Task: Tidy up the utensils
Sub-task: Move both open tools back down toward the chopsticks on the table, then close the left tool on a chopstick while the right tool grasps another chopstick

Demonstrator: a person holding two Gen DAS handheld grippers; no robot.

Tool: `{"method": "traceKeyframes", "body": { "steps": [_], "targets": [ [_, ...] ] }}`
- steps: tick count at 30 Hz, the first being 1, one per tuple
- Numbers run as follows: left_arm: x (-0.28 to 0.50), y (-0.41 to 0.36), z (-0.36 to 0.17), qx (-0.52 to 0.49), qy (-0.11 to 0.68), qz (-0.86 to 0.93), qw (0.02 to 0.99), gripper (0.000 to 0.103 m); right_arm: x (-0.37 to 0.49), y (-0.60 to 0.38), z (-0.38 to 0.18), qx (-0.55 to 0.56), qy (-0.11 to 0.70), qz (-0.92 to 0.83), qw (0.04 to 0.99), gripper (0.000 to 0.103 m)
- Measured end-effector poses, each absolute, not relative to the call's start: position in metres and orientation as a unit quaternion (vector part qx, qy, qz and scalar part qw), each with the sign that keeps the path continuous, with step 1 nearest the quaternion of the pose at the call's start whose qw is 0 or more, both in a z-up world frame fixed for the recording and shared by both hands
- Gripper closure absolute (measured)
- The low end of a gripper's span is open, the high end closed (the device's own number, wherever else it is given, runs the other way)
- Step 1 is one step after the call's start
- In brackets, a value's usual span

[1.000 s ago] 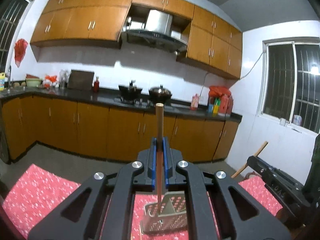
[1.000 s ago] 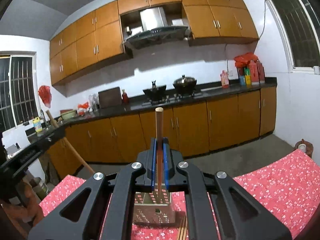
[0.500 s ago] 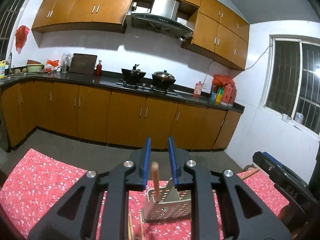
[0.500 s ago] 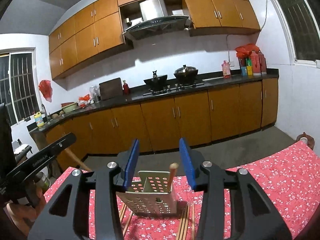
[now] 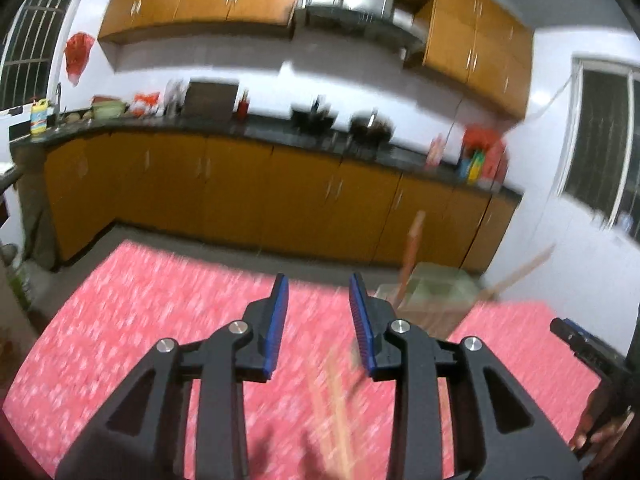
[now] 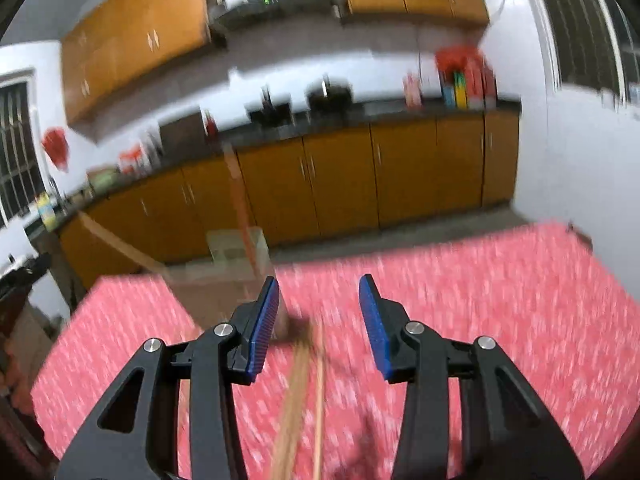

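Both views are motion-blurred. A perforated metal utensil holder (image 5: pixel 432 296) stands on the red floral tablecloth (image 5: pixel 160 320), with wooden chopsticks (image 5: pixel 412 256) upright in it. My left gripper (image 5: pixel 320 312) is open and empty, left of the holder. Loose chopsticks (image 5: pixel 336 400) lie on the cloth below its jaws. In the right wrist view the holder (image 6: pixel 236 264) with a chopstick (image 6: pixel 240 200) sits to the left of my open, empty right gripper (image 6: pixel 320 316). More loose chopsticks (image 6: pixel 304 400) lie under it.
The other gripper shows at the right edge of the left wrist view (image 5: pixel 584 348) and at the left edge of the right wrist view (image 6: pixel 24 276). Orange kitchen cabinets (image 5: pixel 240 192) and a dark counter stand beyond the table.
Both grippers let go of their chopsticks into the holder, opened wide, and swung away from it: the left one leftward, the right one rightward, tilting down toward the cloth.
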State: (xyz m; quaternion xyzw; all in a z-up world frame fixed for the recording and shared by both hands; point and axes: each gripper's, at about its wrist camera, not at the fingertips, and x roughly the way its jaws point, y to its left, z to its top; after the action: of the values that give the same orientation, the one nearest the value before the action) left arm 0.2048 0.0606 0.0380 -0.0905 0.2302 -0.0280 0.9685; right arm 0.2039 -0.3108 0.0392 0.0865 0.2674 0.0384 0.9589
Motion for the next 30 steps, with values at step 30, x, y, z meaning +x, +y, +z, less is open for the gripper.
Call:
{"method": "traceKeyframes", "body": {
  "steps": [30],
  "targets": [
    [0.191, 0.020, -0.112, -0.082, 0.435, -0.112, 0.890, 0.084, 0.195, -0.299, -0.091, 0.074, 0.428, 0.002, 0.901, 0.095]
  ]
}}
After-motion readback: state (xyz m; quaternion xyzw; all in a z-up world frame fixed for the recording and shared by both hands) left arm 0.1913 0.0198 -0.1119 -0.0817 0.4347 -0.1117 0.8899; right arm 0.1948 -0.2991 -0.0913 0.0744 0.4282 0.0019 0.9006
